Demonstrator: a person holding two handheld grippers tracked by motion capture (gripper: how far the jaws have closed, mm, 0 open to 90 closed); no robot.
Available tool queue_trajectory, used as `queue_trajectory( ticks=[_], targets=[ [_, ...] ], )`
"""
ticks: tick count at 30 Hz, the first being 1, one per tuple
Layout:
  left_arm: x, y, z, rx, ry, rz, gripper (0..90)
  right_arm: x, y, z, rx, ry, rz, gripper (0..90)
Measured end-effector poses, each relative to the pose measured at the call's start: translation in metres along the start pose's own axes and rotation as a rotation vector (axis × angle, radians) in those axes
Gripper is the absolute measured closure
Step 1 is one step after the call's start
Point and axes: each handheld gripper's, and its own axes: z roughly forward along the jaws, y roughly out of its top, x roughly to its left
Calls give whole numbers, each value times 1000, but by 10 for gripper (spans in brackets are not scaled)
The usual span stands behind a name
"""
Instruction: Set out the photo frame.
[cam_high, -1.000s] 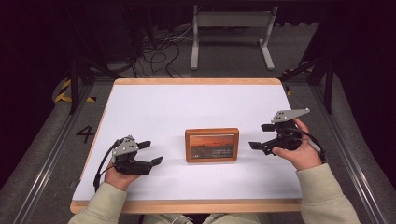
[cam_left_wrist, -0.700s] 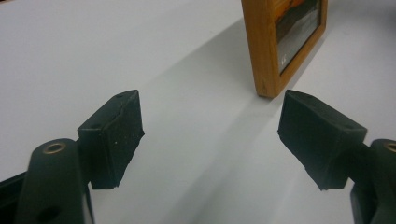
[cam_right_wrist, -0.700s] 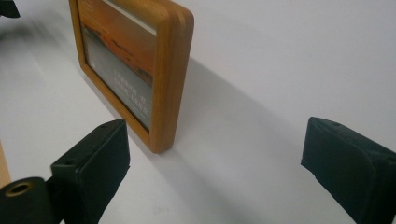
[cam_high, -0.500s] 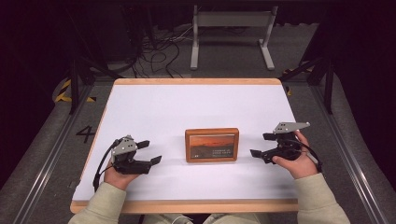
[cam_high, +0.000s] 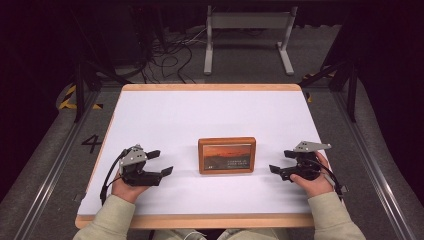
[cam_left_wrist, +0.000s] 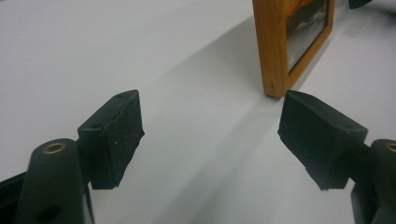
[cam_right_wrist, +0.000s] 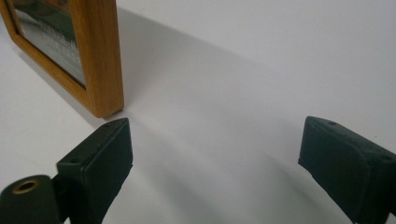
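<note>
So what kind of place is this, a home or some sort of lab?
Most likely a lab or recording workspace, not a home: a bare white table in a dark room, loose cables on the floor behind it, floor rails alongside, and a lone wooden picture frame set out between two hand-held tongs.

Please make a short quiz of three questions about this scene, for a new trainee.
1. True or false: the left tool is shut on the picture frame.
2. Where does the frame stand: A) between both tools, B) at the table's far edge, C) left of both tools?
3. Fill in: the jaws of the right tool are ____.

Key: 1 false, its jaws are open and apart from the frame; 2 A; 3 open.
</note>
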Motion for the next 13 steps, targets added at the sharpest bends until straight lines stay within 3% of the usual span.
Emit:
queue_trajectory(
  ticks=[6,13],
  targets=[
    [0,0,1,5,-3,-1,219,0,-1,3,36,-18,-28,106],
    [0,-1,-1,-1,3,-3,216,0,2,3,27,-19,-33,105]
  ],
)
